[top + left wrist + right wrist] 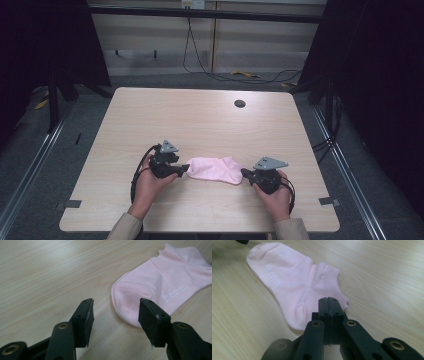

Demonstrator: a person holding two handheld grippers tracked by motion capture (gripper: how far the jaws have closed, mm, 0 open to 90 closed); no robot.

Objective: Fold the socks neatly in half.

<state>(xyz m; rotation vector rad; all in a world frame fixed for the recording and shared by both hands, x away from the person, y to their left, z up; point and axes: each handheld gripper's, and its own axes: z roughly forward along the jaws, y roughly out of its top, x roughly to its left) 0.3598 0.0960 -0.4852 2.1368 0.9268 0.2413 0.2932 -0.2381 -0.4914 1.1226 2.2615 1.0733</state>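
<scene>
- High view: we see the pink sock lying flat in the lower middle of the frame on the worktop, its long axis running left to right between our two tools. The left tool sits just beside the toe end, the right tool at the cuff end.
- Left gripper view: our jaws stand apart, nothing between them; the toe of the sock lies just ahead, toward the upper right.
- Right gripper view: our jaws are pressed together at the sock's cuff edge; whether they pinch fabric we cannot tell. The toe points to the upper left.
</scene>
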